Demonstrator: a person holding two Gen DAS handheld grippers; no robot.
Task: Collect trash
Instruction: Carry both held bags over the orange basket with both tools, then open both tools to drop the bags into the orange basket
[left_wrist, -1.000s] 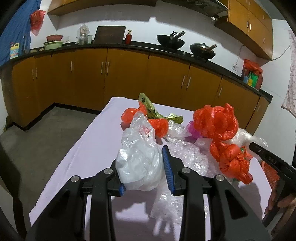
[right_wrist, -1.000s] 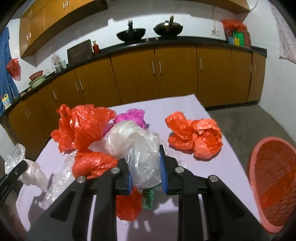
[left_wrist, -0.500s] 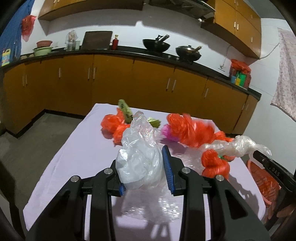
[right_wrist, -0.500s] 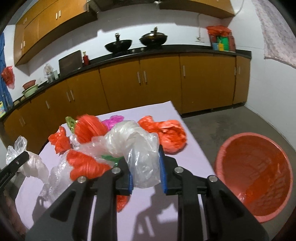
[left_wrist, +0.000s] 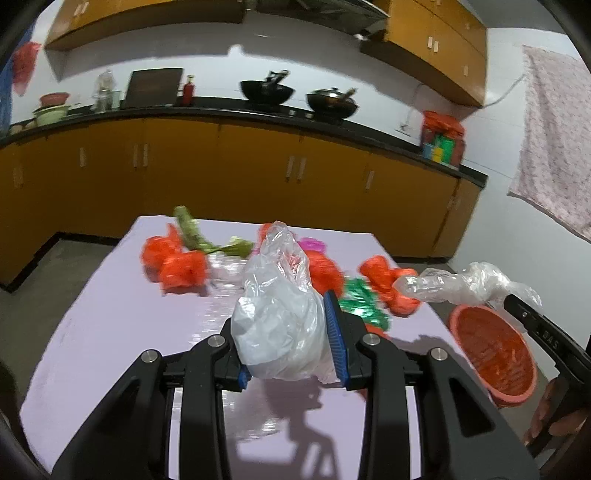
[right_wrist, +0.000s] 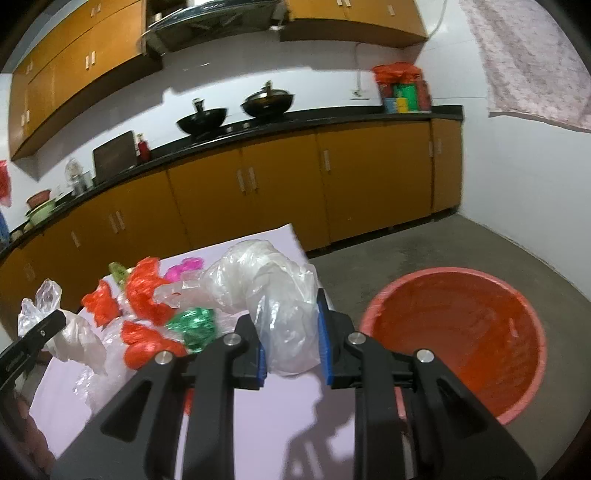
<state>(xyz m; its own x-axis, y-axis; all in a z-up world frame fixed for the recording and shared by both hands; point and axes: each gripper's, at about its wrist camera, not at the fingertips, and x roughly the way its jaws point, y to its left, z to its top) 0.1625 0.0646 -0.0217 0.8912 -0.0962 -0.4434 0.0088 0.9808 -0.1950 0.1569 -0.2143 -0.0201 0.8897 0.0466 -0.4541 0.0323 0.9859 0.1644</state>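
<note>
My left gripper (left_wrist: 291, 343) is shut on a clear plastic bag (left_wrist: 280, 314) and holds it above the lilac table (left_wrist: 110, 325). My right gripper (right_wrist: 291, 336) is shut on another clear plastic bag (right_wrist: 273, 291), held over the table's right edge, close to the red basket (right_wrist: 461, 332) on the floor. That bag and gripper also show in the left wrist view (left_wrist: 465, 284), above the basket (left_wrist: 491, 362). Orange bags (left_wrist: 177, 262), a green wrapper (left_wrist: 360, 301) and a pink bag (right_wrist: 186, 267) lie on the table.
Orange kitchen cabinets (left_wrist: 258, 173) with a black counter run behind the table. Woks (left_wrist: 266, 90) stand on the counter. Bare concrete floor (right_wrist: 480, 251) lies to the right around the basket. A cloth (left_wrist: 554, 140) hangs on the right wall.
Both grippers have swung right with their bags, away from the pile. The red basket has come closer in the right wrist view and now appears in the left wrist view.
</note>
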